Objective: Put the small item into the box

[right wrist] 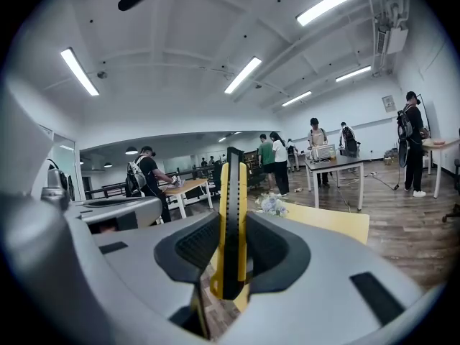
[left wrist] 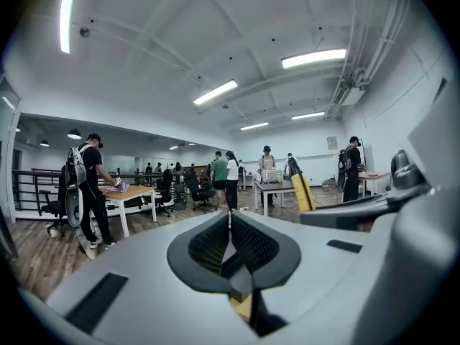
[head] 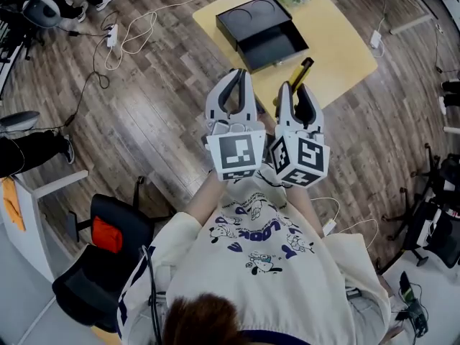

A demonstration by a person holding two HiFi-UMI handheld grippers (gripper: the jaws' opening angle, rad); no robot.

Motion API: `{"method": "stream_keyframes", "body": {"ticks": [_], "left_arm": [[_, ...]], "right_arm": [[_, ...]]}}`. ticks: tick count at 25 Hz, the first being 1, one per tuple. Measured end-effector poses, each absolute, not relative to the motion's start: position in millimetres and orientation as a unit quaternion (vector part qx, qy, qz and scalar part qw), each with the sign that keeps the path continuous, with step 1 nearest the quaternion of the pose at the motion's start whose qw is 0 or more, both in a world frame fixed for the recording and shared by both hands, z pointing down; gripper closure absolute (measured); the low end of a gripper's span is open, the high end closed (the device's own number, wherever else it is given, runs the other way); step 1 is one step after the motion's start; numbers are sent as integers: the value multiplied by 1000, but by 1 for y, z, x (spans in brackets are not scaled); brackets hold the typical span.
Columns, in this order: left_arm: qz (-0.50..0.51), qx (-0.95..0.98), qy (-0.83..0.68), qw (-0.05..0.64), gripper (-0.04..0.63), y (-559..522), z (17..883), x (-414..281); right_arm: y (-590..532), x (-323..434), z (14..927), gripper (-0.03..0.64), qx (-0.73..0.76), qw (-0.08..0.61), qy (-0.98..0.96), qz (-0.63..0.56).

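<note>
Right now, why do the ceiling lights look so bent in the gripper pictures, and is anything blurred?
Left gripper view: wide lens curves the ceiling light strips, and the corners go black around the shut left gripper. Right gripper view: same bending; the yellow knife clamped in the right gripper looks crisp. Head view: even light, floorboards bow near the edges.

a big work room, like a lab: long lights (left wrist: pixel 215 92) above the left tongs (left wrist: pixel 229 215), tables (left wrist: pixel 133 190) and people (left wrist: pixel 90 185) ahead of them, wood floor (head: pixel 158 121) below, a desk chair (head: pixel 86 286) behind.
</note>
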State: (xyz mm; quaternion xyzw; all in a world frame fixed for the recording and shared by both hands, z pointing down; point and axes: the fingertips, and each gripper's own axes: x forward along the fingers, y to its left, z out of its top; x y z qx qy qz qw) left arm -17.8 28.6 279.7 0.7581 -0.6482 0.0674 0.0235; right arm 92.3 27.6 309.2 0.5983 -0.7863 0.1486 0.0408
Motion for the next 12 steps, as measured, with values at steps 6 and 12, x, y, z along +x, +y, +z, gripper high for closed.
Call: {"method": "stream_keyframes", "body": {"ticks": [6, 12], "left_arm": [[74, 748, -660, 22, 574, -18, 279, -13], [78, 740, -667, 26, 574, -46, 283, -11]], "right_arm": [[-22, 98, 313, 488, 585, 42, -793, 161], [-55, 97, 314, 486, 575, 43, -800, 166]]}}
